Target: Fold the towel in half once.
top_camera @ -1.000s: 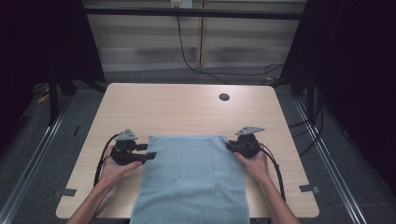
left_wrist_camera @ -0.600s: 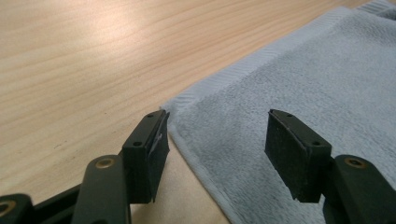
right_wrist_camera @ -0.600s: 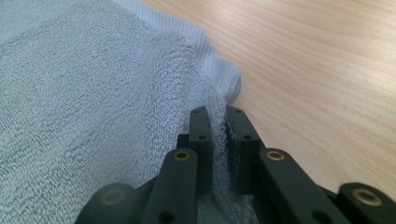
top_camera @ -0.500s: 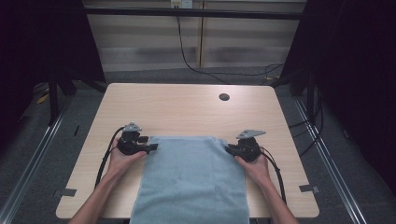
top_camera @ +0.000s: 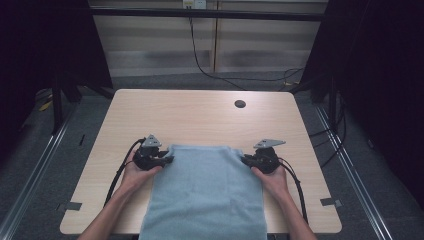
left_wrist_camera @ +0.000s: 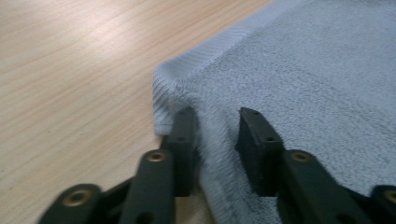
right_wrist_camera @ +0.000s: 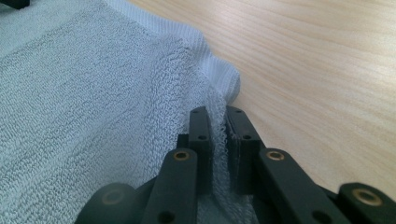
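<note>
A light blue towel [top_camera: 207,195] lies on the wooden table [top_camera: 200,115] and hangs over the near edge. My left gripper [top_camera: 167,159] is at the towel's far left corner. In the left gripper view its jaws [left_wrist_camera: 217,116] have just been closing, with the towel's hem [left_wrist_camera: 210,140] between them. A gap still shows beside one pad [left_wrist_camera: 254,140]. My right gripper [top_camera: 245,160] is at the far right corner. In the right gripper view the gripper [right_wrist_camera: 218,114] is shut on a thin fold of the towel [right_wrist_camera: 84,93].
A dark round hole [top_camera: 240,104] sits in the tabletop at the far right. Bare wood stretches beyond the towel to the far edge. Cables trail from both grippers towards the near edge. Dark frames stand at both sides of the table.
My left gripper has shifted slightly right onto the towel's corner and lowered, and its jaws have narrowed around the hem. The towel's far edge looks a little narrower. The right gripper has stayed put.
</note>
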The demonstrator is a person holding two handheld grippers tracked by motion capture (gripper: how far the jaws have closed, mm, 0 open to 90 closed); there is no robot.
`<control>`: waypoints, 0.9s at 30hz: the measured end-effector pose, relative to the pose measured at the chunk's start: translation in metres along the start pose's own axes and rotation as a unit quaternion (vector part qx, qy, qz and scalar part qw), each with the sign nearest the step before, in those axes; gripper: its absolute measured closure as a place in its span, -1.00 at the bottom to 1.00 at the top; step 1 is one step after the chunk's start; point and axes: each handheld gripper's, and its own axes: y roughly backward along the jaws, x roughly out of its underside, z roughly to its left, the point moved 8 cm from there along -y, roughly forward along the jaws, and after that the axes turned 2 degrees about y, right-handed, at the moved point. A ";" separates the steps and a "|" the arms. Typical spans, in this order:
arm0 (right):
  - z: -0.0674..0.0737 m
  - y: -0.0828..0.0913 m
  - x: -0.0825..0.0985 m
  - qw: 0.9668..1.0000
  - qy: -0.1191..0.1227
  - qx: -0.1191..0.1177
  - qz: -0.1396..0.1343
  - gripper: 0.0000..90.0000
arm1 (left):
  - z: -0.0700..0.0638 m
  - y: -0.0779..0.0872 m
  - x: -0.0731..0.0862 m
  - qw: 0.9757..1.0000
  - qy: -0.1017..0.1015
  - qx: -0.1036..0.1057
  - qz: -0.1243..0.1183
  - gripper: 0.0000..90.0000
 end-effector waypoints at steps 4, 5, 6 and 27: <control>0.003 0.002 -0.002 1.000 0.000 -0.012 0.001 0.87 | 0.000 0.003 0.000 1.000 0.020 0.022 -0.006 0.83; 0.005 0.003 -0.004 1.000 0.002 -0.016 0.001 0.88 | 0.000 0.006 -0.001 0.999 0.026 0.029 -0.012 0.84; 0.005 0.006 -0.007 1.000 0.005 -0.019 -0.004 0.88 | 0.000 0.011 -0.002 0.999 0.031 0.035 -0.018 0.84; -0.004 0.075 -0.108 0.988 -0.002 -0.058 -0.141 0.90 | 0.007 0.091 -0.080 0.987 0.036 0.050 -0.146 0.85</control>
